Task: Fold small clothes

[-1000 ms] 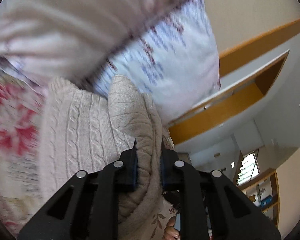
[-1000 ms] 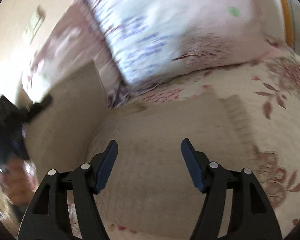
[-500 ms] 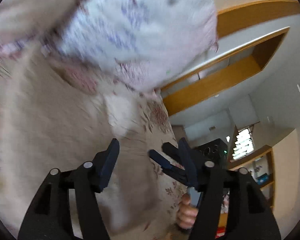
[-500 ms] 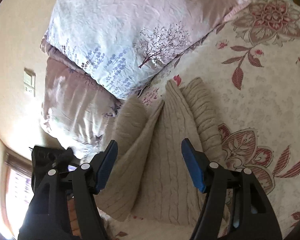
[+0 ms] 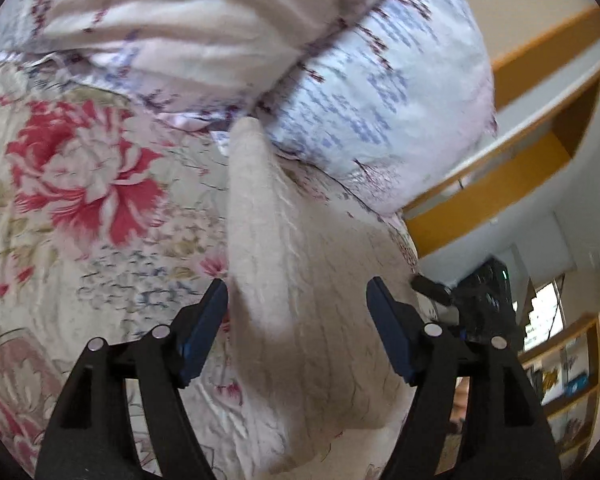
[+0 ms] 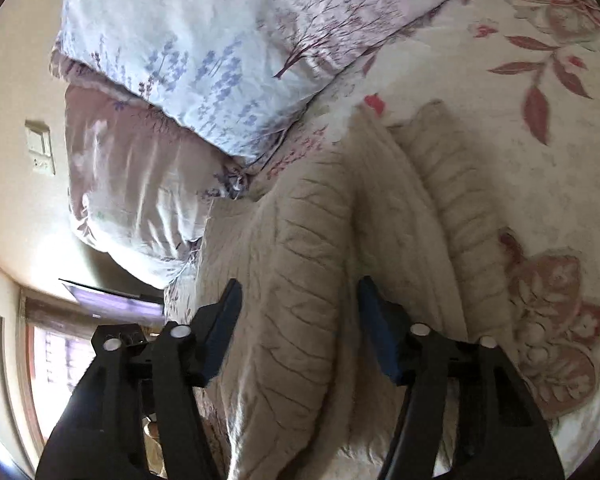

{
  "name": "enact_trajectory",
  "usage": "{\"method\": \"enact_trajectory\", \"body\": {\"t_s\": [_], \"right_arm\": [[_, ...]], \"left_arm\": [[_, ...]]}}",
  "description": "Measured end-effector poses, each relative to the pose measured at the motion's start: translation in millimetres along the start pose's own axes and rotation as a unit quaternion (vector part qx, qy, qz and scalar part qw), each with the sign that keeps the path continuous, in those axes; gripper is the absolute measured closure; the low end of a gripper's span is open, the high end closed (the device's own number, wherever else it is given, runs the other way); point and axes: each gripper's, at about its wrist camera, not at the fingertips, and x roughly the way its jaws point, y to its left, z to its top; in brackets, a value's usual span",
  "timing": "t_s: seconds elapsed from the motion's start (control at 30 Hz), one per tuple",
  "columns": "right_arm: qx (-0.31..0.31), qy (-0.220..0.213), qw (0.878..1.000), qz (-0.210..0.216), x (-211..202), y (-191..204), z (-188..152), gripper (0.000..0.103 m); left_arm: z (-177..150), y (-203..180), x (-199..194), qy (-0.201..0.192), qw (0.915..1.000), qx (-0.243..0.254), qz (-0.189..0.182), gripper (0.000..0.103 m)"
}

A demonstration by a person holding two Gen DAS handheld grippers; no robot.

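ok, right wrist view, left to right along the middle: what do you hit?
Wall switch → pink pillow → beige knit sweater → floral bedspread.

No legible text anywhere
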Motion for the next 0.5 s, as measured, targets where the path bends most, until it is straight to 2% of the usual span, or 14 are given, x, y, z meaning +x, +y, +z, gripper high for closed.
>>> {"method": "enact_trajectory", "body": {"t_s": [0.03,0.13,0.23,0.3,0.37,0.5], "right_arm": [[-0.001,0.0,1.0,-0.001,4,1,3,0.053],[0.007,-0.006,1.0,-0.007,14,-1,13,0.059],[-0.018,-0.023,0.999,-0.016,18,5,16,0.083],[-0.067,-0.052,0.995,-0.045,13,22,13,0.085],[-0.132,-0.092,0.984,-0.078,-1,48,6,0.087],[-0.194,-0.142,0.962,-0.127,-27,75,0,0.087]], "left_arm": [[1,-2,2,0.0,1.0,0.005,0.002,0.031],[0,-5,6,0.001,0.9997,0.021,0.011,0.031],[0,-1,9,0.009,0.9999,0.009,0.007,0.029],[0,1,10,0.01,0.9999,0.001,0.005,0.029],[-1,4,8,0.007,0.9999,-0.007,0.008,0.027],[-1,7,9,0.007,0.9998,-0.018,0.004,0.026]]}}
